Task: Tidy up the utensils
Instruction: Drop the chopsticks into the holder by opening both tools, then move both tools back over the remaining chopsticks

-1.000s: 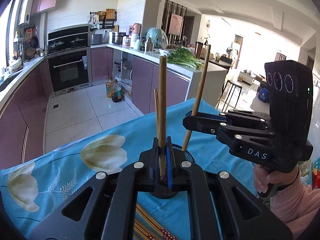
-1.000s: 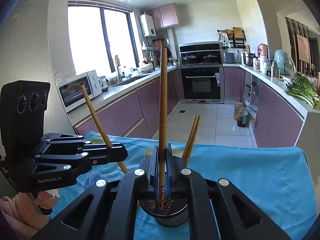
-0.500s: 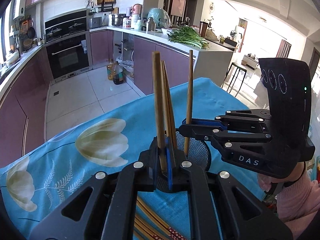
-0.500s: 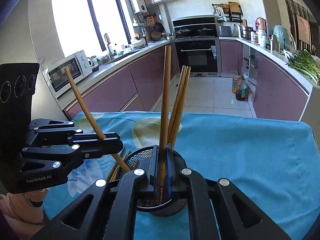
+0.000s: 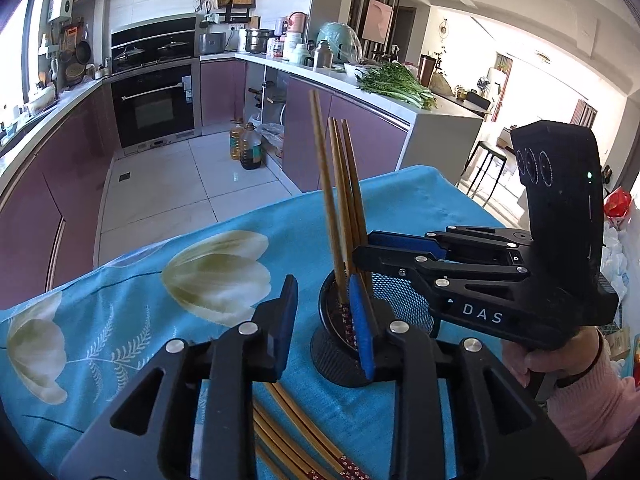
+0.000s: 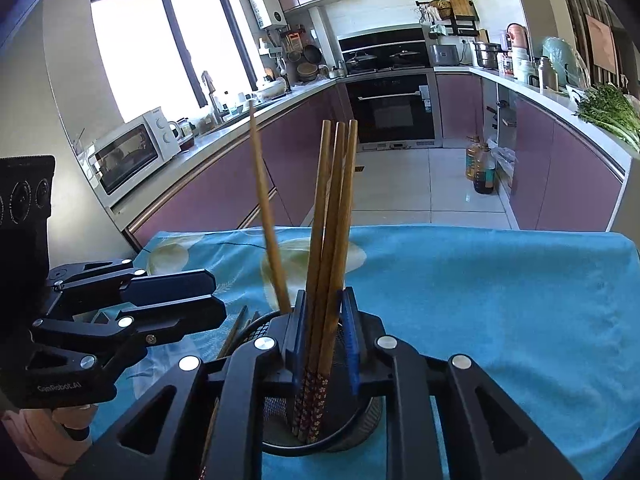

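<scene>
Your left gripper (image 5: 324, 320) and right gripper (image 6: 325, 338) have just been opening; their jaws hold nothing. The chopsticks (image 6: 328, 240) stand in the cup (image 5: 384, 308) between the right jaws. Lift straight up.

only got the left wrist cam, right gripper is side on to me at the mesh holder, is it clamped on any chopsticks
observer: No. In the right wrist view the right gripper has its jaws slightly apart, having just been opening, and three chopsticks stand loose between the blue pads.
operator: are they all the way down
observer: Yes, their patterned ends reach the bottom of the mesh holder.
operator: and the lone one
observer: The lone chopstick leans to the left in that picture and enters the holder near its left rim, outside those jaws.
</scene>
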Available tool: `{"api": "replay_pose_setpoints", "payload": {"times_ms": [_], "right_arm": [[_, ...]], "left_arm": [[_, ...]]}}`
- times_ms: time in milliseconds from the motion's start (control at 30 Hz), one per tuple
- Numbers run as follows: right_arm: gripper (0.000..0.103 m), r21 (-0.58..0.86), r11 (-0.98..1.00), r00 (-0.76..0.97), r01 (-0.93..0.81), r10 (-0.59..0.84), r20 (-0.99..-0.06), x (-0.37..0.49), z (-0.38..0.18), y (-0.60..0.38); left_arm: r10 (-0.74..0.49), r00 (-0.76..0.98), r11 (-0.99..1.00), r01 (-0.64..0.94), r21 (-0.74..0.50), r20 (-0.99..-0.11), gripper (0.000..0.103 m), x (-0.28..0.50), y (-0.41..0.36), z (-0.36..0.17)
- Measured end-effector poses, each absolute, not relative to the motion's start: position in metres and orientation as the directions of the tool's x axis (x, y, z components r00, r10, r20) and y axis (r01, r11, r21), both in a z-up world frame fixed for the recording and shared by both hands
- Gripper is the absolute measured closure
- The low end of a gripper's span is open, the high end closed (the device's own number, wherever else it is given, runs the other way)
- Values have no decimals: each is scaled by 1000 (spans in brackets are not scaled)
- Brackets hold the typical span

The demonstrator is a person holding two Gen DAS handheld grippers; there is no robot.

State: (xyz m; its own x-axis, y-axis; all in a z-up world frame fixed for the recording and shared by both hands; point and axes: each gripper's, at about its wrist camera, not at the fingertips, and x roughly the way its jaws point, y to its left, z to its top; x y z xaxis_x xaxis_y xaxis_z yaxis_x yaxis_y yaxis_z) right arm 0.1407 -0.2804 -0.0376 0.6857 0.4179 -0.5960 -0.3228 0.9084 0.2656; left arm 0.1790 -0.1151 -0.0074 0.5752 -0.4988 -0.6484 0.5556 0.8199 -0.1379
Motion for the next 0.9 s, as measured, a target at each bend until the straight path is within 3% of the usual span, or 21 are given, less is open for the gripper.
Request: {"api": "replay_pose_setpoints", "payload": {"times_ms": [267, 600, 900], "right_arm": [[85, 249, 911, 701, -329, 412, -582, 132, -36, -281], [77, 221, 914, 735, -340, 405, -544, 98, -25, -286], [72, 237, 847, 671, -476, 523, -526, 46, -23, -269]], "left_arm": [[-496, 589, 828, 542, -143, -638, 74, 171, -103, -13], [-465, 606, 853, 503, -142, -645, 68, 148, -71, -31], [-410, 596, 883, 448, -138, -691, 65, 126, -35, -62]]}}
